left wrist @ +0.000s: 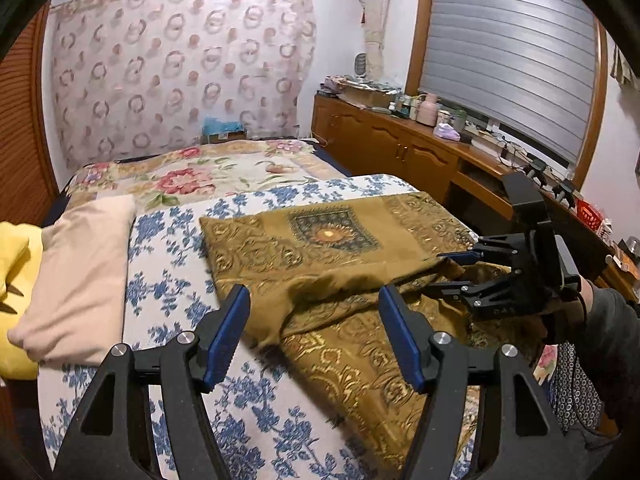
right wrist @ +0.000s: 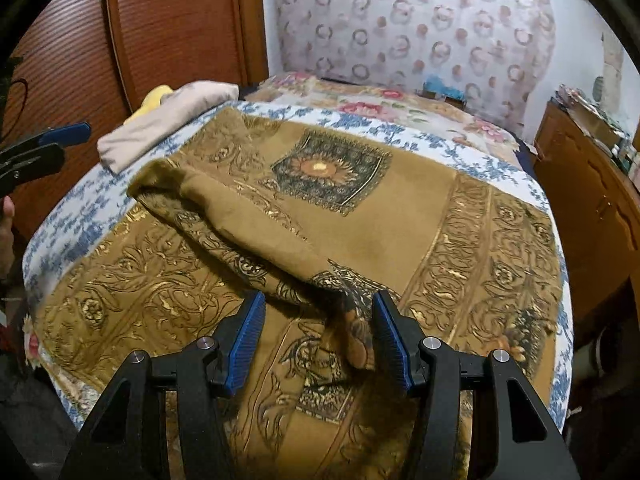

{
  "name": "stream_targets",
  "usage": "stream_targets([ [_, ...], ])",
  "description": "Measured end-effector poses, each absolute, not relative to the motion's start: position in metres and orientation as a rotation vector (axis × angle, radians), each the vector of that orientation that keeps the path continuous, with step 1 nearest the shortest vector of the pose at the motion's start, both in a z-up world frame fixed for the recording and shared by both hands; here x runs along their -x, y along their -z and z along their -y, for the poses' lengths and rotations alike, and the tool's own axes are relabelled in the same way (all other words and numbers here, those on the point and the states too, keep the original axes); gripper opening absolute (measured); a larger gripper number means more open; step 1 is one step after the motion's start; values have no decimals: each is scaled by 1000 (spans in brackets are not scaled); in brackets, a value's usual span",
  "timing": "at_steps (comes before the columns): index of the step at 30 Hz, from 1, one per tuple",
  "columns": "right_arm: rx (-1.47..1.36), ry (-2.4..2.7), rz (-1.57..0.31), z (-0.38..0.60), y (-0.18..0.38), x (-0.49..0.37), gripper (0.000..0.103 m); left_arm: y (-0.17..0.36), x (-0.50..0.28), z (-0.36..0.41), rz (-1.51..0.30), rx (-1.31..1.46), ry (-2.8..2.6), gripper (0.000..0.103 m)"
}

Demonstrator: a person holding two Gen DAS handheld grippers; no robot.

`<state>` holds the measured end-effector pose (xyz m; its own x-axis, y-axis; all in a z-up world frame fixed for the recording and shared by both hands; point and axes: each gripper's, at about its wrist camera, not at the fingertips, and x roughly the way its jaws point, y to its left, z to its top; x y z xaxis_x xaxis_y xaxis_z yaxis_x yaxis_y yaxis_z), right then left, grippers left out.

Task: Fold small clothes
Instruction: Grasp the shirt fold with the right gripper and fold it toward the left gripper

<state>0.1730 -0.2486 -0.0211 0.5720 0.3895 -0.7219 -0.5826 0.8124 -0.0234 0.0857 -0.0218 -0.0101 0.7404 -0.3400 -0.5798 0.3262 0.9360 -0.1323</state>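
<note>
A golden-brown patterned cloth [left wrist: 344,264] with a sunflower panel lies partly folded on the bed; it also shows in the right wrist view [right wrist: 360,216]. A folded flap runs across it, its near edge loose and rumpled. My left gripper [left wrist: 314,312] is open just above the flap's near corner, holding nothing. My right gripper [right wrist: 318,320] is open with a rumpled fold of the cloth between its jaws, not pinched. The right gripper shows in the left wrist view [left wrist: 460,274] at the cloth's right edge, jaws apart. The left gripper's tip shows in the right wrist view [right wrist: 60,140] at far left.
The bed has a blue-flowered white cover [left wrist: 168,264]. A folded beige cloth [left wrist: 80,272] and a yellow cloth [left wrist: 16,264] lie at its left side. A wooden cabinet [left wrist: 400,148] with clutter runs along the right. A wooden door [right wrist: 160,32] stands behind.
</note>
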Motion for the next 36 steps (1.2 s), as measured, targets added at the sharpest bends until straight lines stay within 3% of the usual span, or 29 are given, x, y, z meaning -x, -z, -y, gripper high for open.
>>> stream_targets([
  [4, 316, -578, -778, 235, 24, -180, 48, 16, -84, 14, -643, 45, 363, 68],
  [8, 317, -598, -759, 234, 20, -179, 17, 19, -84, 11, -646, 48, 358, 68],
  [11, 300, -616, -713, 238, 14, -170, 6, 21, -84, 10, -647, 50, 357, 68],
  [24, 102, -654, -523, 294, -40, -119, 4, 19, -82, 12, -634, 56, 371, 68],
  [36, 129, -444, -581, 354, -38, -83, 4, 11, -78, 27, -620, 36, 407, 68],
])
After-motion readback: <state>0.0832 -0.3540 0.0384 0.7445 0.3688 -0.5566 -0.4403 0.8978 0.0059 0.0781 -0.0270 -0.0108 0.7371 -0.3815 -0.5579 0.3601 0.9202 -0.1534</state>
